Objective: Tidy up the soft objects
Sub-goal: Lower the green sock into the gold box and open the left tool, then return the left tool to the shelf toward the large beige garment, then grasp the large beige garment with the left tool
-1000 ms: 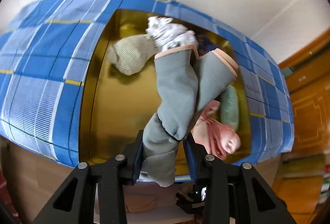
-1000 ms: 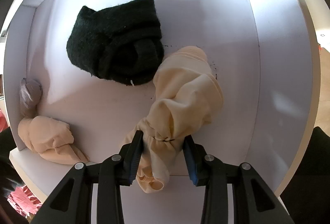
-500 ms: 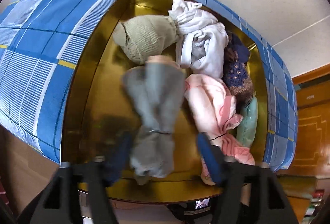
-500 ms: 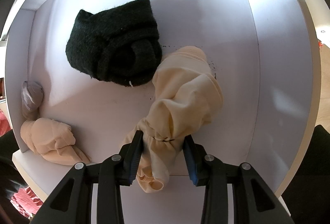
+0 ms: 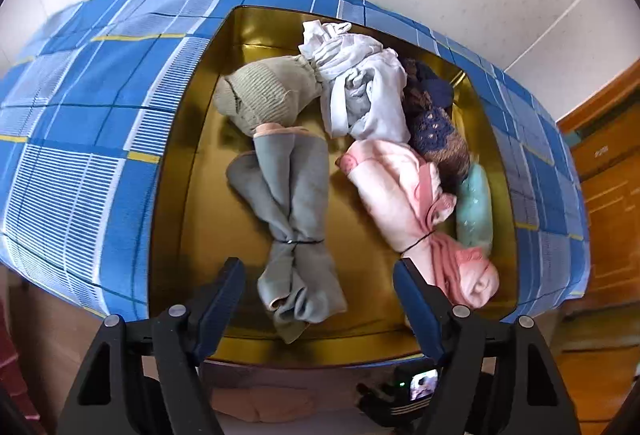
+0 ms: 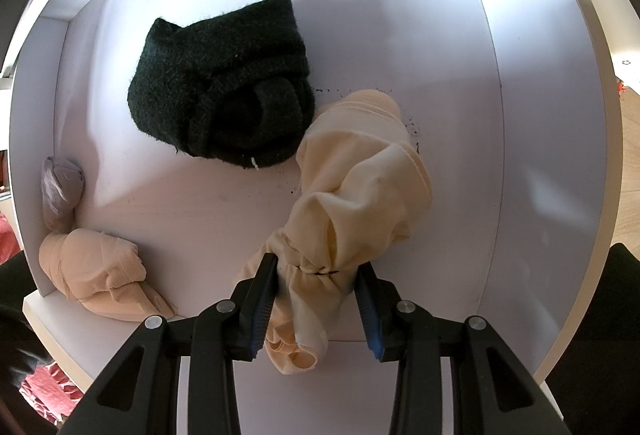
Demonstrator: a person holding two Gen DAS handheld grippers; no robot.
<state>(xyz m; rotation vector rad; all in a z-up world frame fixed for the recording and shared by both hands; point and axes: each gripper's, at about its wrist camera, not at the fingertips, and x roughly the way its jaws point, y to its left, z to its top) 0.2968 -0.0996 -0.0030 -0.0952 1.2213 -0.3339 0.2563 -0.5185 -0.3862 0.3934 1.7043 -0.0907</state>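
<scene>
Your left gripper (image 5: 316,299) jaws just opening, tied grey sock bundle (image 5: 294,211) lying loose in the gold-lined box (image 5: 188,163), your right gripper (image 6: 316,309) clamping the tied cream sock bundle (image 6: 352,211) over the white tray (image 6: 532,139).

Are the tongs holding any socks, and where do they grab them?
The right tongs pinch the cream sock bundle at its tied neck. The left tongs have just opened; the grey sock bundle lies loose.

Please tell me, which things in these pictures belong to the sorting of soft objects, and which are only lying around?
Part of the job:
- grey sock bundle, lying released in the gold tray
- left gripper, just opened
- cream sock bundle, clamped by the right gripper
- white box

Only lying around:
- blue checked cloth
- wooden furniture
</scene>
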